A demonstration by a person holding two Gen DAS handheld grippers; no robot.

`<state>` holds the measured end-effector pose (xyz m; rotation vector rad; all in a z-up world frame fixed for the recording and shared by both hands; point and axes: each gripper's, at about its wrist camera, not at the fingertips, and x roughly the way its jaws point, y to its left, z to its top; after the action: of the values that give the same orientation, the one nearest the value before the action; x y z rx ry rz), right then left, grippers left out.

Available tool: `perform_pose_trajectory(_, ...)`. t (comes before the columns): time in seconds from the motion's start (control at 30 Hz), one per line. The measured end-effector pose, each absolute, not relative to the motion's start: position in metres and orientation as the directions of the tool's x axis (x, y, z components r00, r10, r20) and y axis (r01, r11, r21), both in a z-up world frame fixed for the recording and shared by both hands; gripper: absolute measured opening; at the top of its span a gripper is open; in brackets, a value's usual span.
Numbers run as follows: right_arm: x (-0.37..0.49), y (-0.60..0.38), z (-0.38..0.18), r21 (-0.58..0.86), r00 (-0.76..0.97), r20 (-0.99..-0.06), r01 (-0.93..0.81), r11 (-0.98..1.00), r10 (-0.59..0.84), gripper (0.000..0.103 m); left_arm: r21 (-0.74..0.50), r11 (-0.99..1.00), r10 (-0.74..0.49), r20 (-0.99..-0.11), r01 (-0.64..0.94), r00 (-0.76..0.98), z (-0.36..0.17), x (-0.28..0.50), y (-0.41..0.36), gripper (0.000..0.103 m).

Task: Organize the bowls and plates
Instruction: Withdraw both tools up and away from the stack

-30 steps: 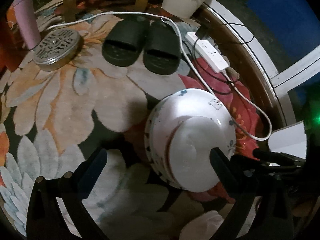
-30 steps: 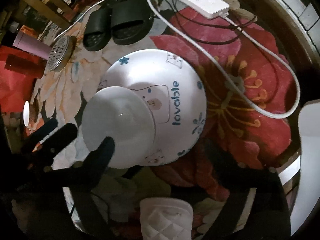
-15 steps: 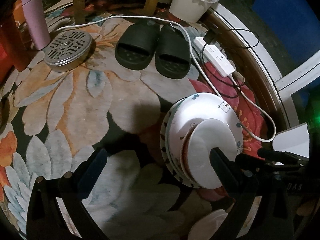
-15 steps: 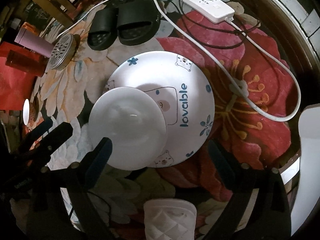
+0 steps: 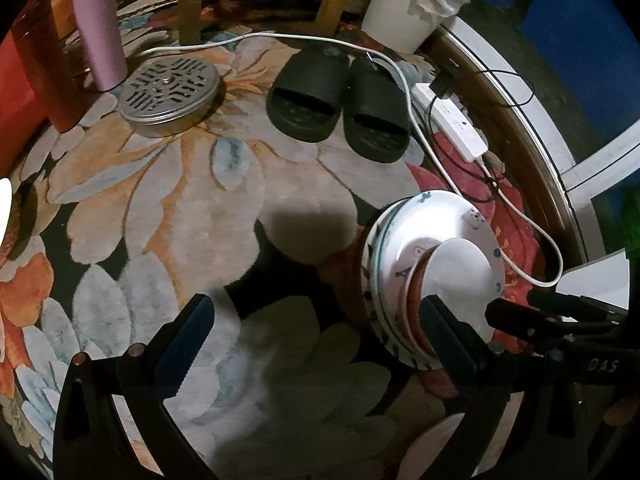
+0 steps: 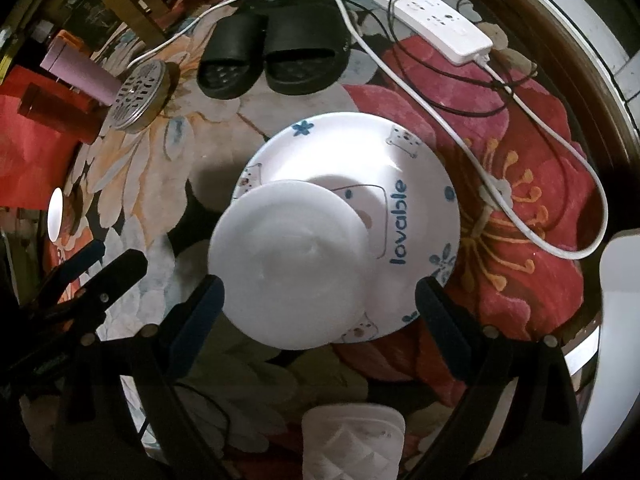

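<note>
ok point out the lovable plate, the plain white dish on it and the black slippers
white plate printed "lovable" (image 6: 404, 184), right wrist view, bare rim.
plain white round dish (image 6: 292, 264), right wrist view, centre.
black rubber slippers (image 5: 340, 100), left wrist view, between straps.

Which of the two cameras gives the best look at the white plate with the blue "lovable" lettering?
The right wrist view. There the white round plate with blue "lovable" lettering faces the camera, showing word and bear drawings, partly covered by a plain white bowl. The left wrist view catches the plate almost edge-on, lettering unreadable.
</note>
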<state>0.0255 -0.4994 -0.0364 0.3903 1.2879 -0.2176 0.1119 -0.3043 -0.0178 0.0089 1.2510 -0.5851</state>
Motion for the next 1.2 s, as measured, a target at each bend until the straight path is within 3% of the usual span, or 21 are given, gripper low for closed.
perform_pose_trajectory(1.2,0.064,-0.401,-0.039,0.143,0.267,-0.96,0.208,0.968,0.085,0.098,-0.274,0.917,-0.346,-0.907,0.29,0.238,-0.027,0.126,-0.189,0.102)
